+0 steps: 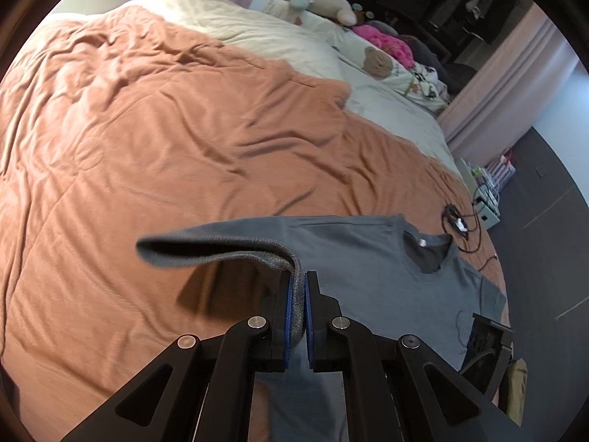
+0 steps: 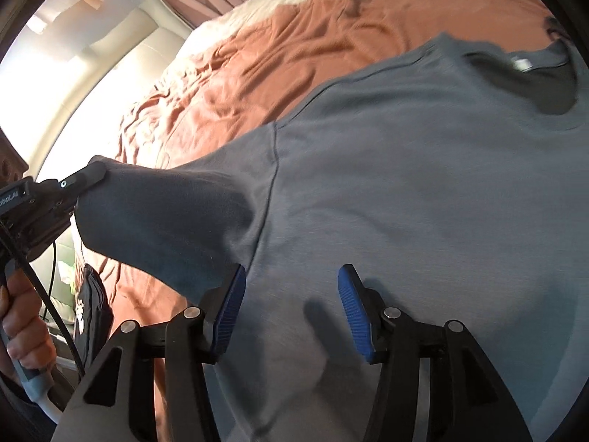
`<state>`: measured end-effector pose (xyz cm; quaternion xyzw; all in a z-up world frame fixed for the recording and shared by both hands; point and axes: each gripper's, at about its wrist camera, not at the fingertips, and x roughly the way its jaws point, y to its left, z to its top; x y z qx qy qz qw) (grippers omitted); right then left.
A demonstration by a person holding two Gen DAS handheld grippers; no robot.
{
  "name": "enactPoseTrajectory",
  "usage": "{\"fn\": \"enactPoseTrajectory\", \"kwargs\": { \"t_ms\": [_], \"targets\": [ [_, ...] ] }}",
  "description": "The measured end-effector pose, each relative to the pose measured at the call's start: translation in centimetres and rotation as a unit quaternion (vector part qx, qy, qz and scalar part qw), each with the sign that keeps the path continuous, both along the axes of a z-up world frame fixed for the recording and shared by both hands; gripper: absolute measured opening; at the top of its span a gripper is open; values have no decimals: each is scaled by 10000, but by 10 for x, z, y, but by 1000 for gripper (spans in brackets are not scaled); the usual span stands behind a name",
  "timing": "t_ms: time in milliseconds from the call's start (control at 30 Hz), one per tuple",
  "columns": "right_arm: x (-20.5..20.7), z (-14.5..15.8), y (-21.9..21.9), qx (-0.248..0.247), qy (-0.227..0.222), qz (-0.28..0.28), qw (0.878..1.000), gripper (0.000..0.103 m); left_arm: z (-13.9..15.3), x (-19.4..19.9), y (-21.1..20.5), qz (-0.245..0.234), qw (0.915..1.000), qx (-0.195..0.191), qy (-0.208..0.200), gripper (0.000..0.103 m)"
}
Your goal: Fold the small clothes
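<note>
A grey T-shirt (image 1: 368,258) lies spread on the orange duvet (image 1: 147,129), its neck opening with a white label (image 1: 429,254) toward the right. My left gripper (image 1: 299,276) is shut on the edge of one short sleeve (image 1: 206,250) and holds it lifted off the bed. In the right wrist view that sleeve (image 2: 165,213) stretches out to the left, where the left gripper (image 2: 86,176) pinches its hem; a hand (image 2: 22,316) holds that tool. My right gripper (image 2: 292,276) stands open just above the shirt's body (image 2: 423,184), with nothing pinched between its blue pads (image 2: 230,305).
A cream blanket (image 1: 257,33) and plush toys (image 1: 379,62) lie at the bed's far end. Black cables (image 1: 460,224) rest on the duvet near the right bed edge, beyond which is dark floor (image 1: 545,239). A black garment (image 2: 90,313) hangs at the lower left.
</note>
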<state>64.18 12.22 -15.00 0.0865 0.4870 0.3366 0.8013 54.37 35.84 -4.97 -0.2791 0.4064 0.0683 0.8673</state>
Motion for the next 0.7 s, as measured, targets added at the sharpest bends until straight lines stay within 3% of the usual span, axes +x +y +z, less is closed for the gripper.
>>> {"fn": "enactPoseTrajectory", "kwargs": {
  "t_ms": [267, 567, 667, 700],
  "targets": [
    [-12, 16, -65, -8, -98, -273, 9996, 50, 0, 30, -61, -461, 9988, 117, 130, 6],
    [-20, 21, -122, -41, -107, -465, 9989, 51, -26, 61, -132, -1096, 9925, 72, 545, 7],
    [-19, 19, -138, -62, -94, -596, 9982, 66, -30, 63, -140, -1176, 9911, 34, 627, 31],
    [-20, 20, -141, -38, -101, -646, 9979, 71, -28, 61, -139, -1133, 9918, 30, 584, 44]
  ]
}}
